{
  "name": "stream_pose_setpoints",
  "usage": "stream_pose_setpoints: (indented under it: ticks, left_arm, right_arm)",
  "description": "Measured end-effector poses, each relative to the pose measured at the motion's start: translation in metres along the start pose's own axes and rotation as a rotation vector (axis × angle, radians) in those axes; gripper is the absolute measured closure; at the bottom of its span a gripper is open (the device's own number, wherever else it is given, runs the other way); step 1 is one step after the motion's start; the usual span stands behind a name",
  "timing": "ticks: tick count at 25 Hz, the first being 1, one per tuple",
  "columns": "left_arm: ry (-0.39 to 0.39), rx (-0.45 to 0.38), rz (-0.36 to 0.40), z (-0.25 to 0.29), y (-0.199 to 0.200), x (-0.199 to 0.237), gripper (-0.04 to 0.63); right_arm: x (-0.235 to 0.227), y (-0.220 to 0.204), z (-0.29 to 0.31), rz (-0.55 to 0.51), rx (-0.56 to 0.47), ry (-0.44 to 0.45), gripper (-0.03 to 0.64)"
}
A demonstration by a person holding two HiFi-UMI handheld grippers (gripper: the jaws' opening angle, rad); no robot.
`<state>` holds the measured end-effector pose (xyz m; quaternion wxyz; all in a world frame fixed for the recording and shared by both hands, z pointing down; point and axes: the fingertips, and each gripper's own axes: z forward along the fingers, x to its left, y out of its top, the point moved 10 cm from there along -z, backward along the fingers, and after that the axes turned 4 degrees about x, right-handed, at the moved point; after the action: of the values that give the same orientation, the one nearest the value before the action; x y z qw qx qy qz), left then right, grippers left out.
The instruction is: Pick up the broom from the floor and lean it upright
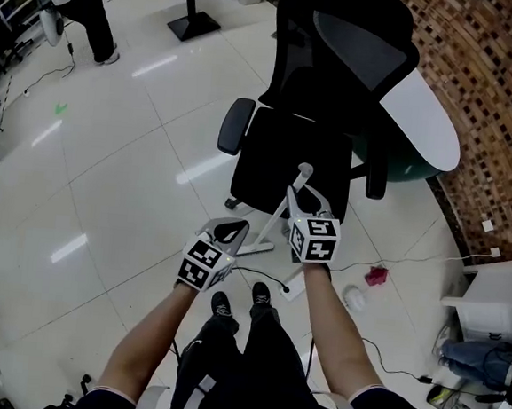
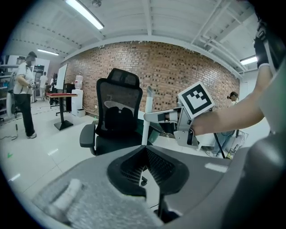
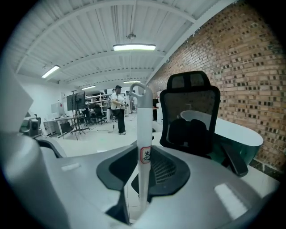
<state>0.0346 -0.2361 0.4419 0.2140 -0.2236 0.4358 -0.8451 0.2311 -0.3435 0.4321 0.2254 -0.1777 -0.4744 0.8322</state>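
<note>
The broom's white handle (image 3: 144, 134) stands nearly upright between the pads of my right gripper (image 3: 144, 166), which is shut on it. A small red-framed label is stuck on the handle at the grip. In the head view the handle (image 1: 289, 202) rises in front of the black office chair (image 1: 301, 150), its hooked top near the seat, with the right gripper (image 1: 305, 197) around it. The broom's lower end is hidden. My left gripper (image 1: 230, 232) is lower and to the left, apart from the handle, and its jaws (image 2: 145, 154) are shut with nothing between them. In the left gripper view the handle (image 2: 145, 120) and the right gripper (image 2: 163, 117) show ahead.
A white oval table (image 1: 424, 116) on a green base stands by the brick wall (image 1: 505, 105) behind the chair. A cable (image 1: 412, 256), a small red object (image 1: 376, 275) and white shelving (image 1: 501, 310) are at the right. A person (image 1: 78, 1) stands far off at the upper left.
</note>
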Motion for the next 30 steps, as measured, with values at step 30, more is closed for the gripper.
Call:
stream_pose_setpoints:
  ticks: [30]
  left_arm:
    - [0.231,0.012,-0.116,0.056,0.058,0.044,0.594]
  right_arm:
    - [-0.065,0.050,0.136,-0.066,0.081,0.230,0.490]
